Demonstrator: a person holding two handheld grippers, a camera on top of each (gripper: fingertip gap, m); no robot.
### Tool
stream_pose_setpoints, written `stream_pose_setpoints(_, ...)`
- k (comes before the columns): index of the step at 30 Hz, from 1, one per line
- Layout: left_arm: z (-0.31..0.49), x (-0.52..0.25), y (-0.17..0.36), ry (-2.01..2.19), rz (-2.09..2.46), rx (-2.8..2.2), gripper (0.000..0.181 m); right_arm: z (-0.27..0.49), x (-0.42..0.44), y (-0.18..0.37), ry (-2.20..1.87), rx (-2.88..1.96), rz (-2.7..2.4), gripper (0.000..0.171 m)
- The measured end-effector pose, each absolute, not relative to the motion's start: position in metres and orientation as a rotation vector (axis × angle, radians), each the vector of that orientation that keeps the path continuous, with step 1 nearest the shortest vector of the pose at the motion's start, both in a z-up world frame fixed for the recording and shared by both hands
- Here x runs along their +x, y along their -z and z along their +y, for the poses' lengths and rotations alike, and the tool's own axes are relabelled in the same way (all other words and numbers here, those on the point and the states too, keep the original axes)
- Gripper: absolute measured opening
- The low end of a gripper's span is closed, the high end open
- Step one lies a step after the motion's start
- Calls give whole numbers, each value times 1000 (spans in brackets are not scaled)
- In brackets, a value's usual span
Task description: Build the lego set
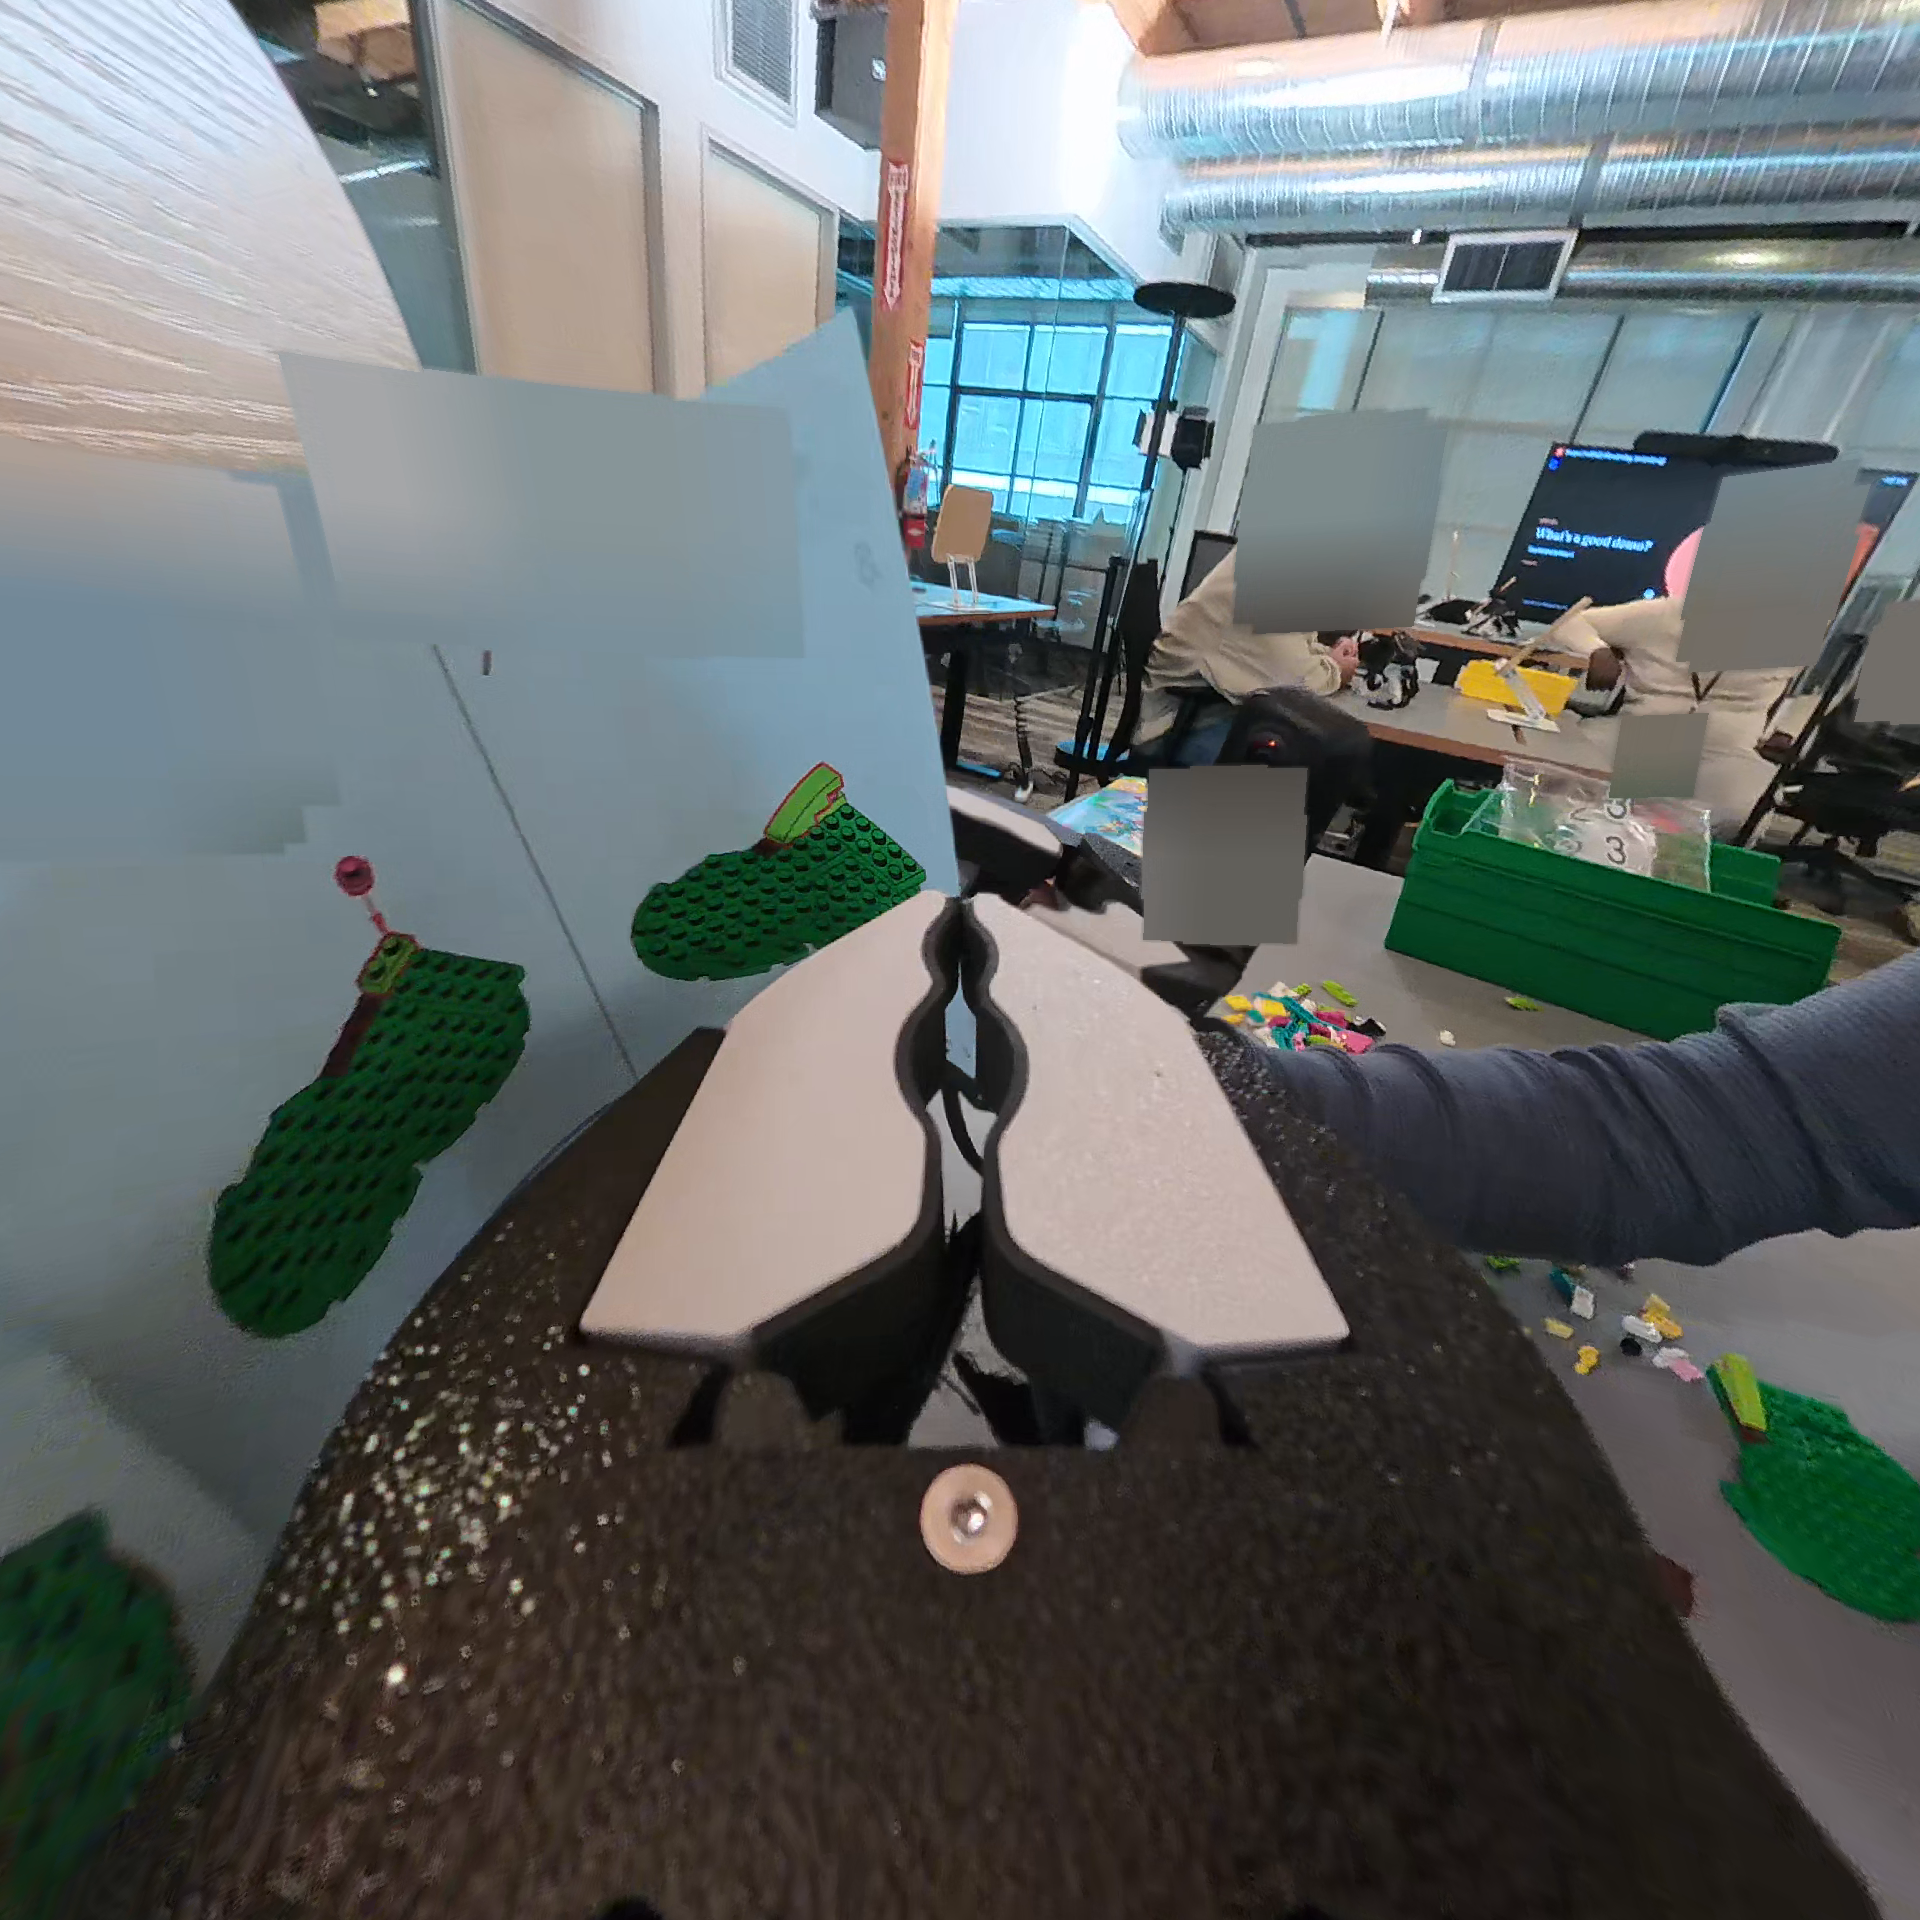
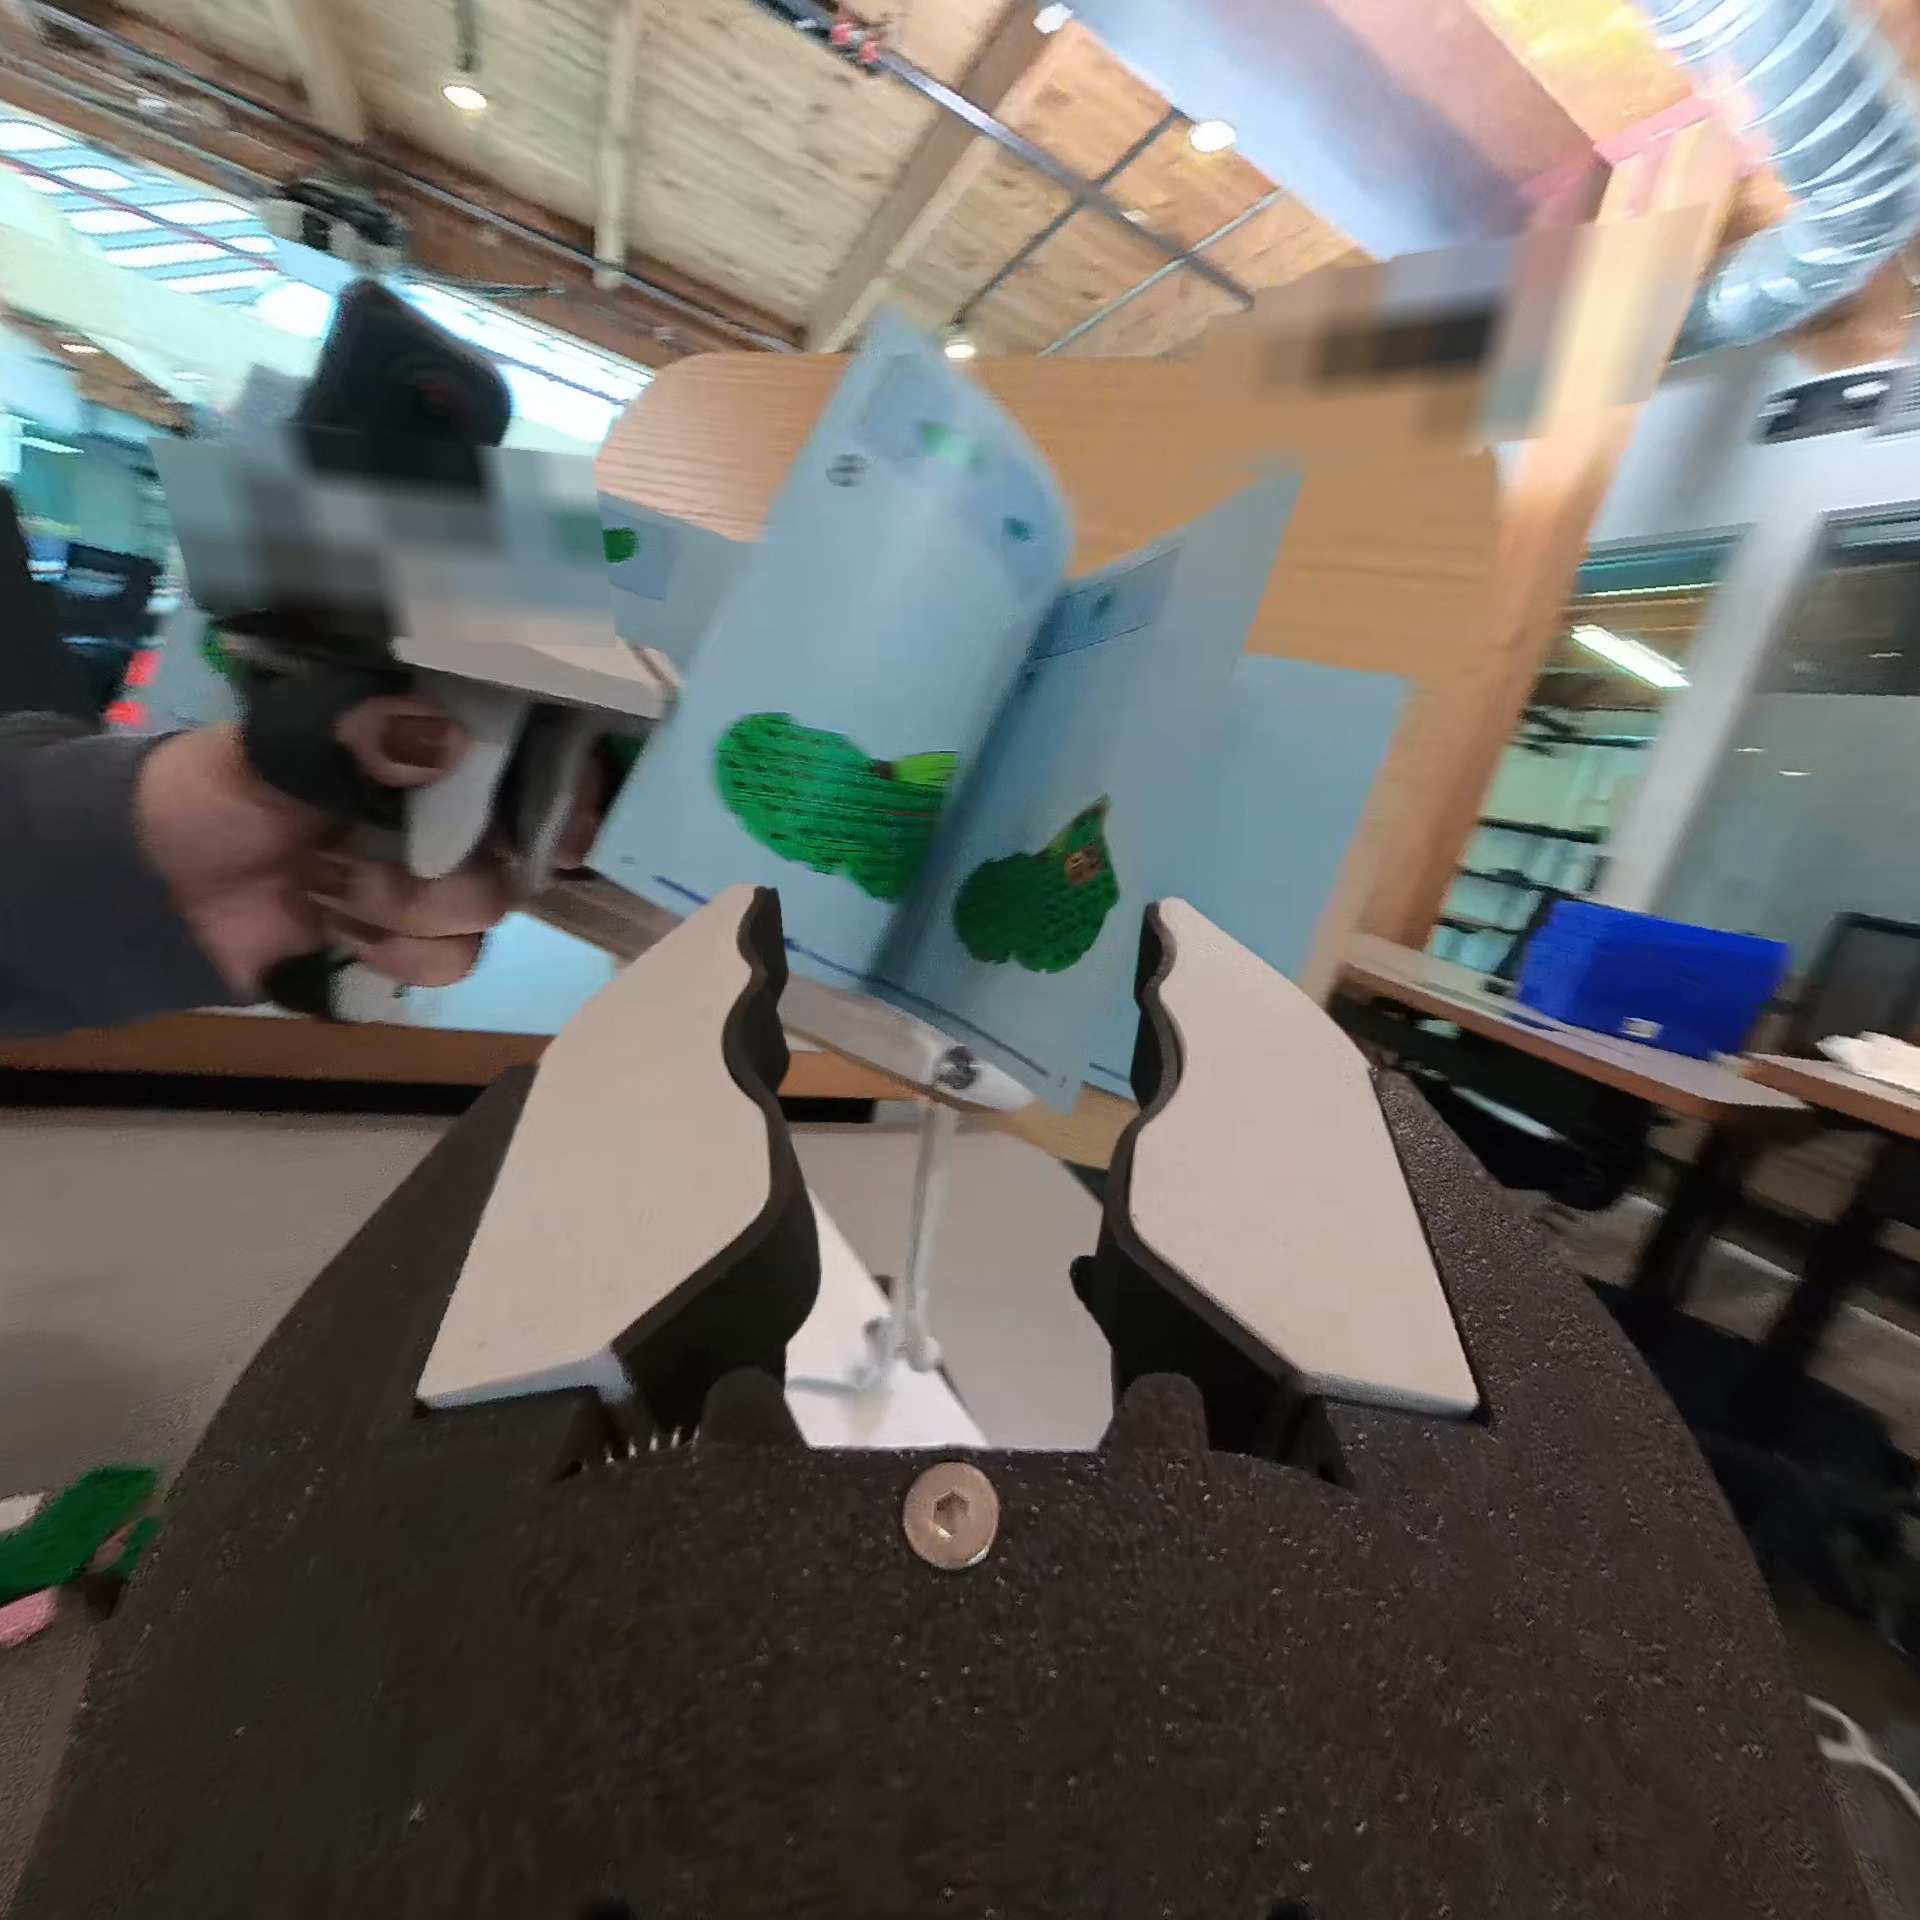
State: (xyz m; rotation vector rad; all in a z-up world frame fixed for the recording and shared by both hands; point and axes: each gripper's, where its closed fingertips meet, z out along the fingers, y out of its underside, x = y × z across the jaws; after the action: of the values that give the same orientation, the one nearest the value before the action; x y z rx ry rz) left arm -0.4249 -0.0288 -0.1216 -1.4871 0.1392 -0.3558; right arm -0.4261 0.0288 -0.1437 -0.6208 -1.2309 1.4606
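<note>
A pale blue instruction booklet point(image 1: 623, 779) stands open on a white wire stand point(image 2: 925, 1226), its pages printed with green plates. My left gripper point(image 1: 961, 920) is shut at the lower corner of one page, which stands lifted and curled in the right wrist view point(image 2: 883, 644). The left gripper also shows in the right wrist view point(image 2: 520, 821), held by a hand at the page's left edge. My right gripper point(image 2: 961, 909) is open and empty, just in front of the booklet. A green lego baseplate point(image 1: 1829, 1496) lies on the grey table; it also shows in the right wrist view point(image 2: 73, 1517).
Loose coloured bricks lie in two patches point(image 1: 1309, 1023) point(image 1: 1621, 1320) on the table. A green bin point(image 1: 1558, 935) holds a clear bag of parts. A sleeved arm point(image 1: 1558, 1122) reaches across. A wooden board point(image 2: 1351, 520) stands behind the booklet. People sit at far tables.
</note>
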Motion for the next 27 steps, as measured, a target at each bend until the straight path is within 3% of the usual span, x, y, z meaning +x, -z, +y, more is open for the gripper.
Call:
stream_pose_setpoints(7, -45, -432, 119, 356, 91, -1448, 0, 53, -416, 132, -1346, -672, -1078, 55)
stream_pose_setpoints(15, -75, -431, 113, 279, 25, -1433, 0, 11, -440, 142, -1314, -716, -1260, 13)
stream_pose_setpoints(27, -184, -452, 101, -68, -220, -1375, 0, -88, -498, 155, -1302, -830, -1540, 5)
